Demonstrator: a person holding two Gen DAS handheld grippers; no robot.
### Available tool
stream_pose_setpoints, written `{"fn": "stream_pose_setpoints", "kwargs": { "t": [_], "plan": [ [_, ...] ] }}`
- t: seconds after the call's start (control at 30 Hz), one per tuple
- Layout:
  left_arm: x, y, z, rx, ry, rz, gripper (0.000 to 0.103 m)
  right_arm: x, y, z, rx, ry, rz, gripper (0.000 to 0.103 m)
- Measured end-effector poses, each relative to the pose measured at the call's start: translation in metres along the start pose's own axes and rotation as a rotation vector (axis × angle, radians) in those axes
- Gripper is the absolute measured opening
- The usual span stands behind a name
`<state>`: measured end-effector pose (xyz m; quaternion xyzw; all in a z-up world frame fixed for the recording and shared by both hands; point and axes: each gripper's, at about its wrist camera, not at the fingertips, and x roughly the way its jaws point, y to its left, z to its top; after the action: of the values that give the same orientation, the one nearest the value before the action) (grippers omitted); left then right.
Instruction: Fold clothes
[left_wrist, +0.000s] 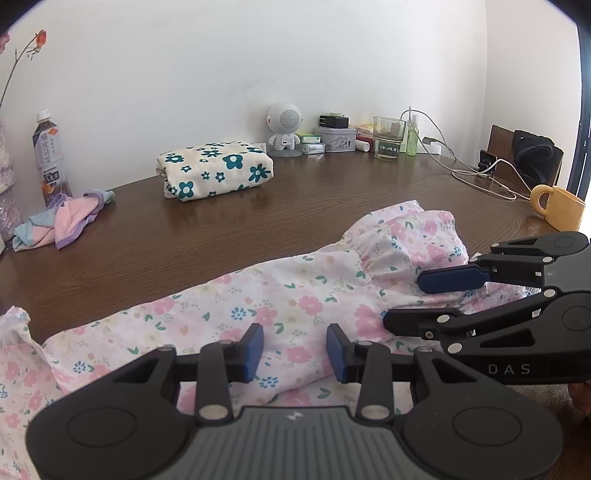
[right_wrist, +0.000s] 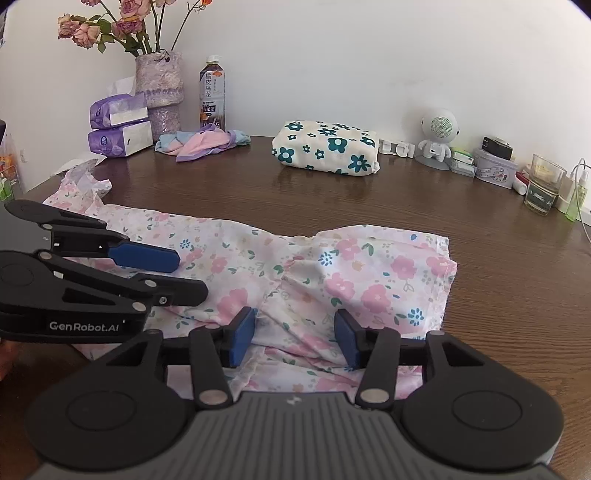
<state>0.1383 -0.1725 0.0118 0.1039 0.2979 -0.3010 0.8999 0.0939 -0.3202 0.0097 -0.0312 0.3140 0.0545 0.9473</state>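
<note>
Both tongs hovering over the pink flowered garment, one bundle sitting folded.

The left tongs (left_wrist: 295, 352) and the right tongs (right_wrist: 295, 338) are both gaping wide, gripping nothing, side by side just above the pink garment (right_wrist: 295, 266) — it is lying long and rumpled along the near edge of the table (left_wrist: 258, 218), not yet a neat packet. Beyond the garment, near the wall, a cream bundle with blue flowers (left_wrist: 216, 170) is sitting folded; left of that bundle, a small pastel cloth (left_wrist: 62, 221) is lying crumpled — seemingly still waiting.
</note>
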Motion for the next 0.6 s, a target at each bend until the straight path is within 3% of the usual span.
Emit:
{"fn": "stream_pose_setpoints", "kwargs": {
  "t": [0.23, 0.6],
  "plan": [
    [-0.0002, 0.0003, -0.0001, 0.002, 0.0, -0.001, 0.036, 0.0009, -0.0035, -0.0005, 0.02, 0.005, -0.007, 0.064],
    [-0.0008, 0.0017, -0.001, -0.001, -0.001, -0.002, 0.038, 0.0016, -0.0048, -0.0005, 0.033, 0.009, -0.02, 0.064]
  ]
}}
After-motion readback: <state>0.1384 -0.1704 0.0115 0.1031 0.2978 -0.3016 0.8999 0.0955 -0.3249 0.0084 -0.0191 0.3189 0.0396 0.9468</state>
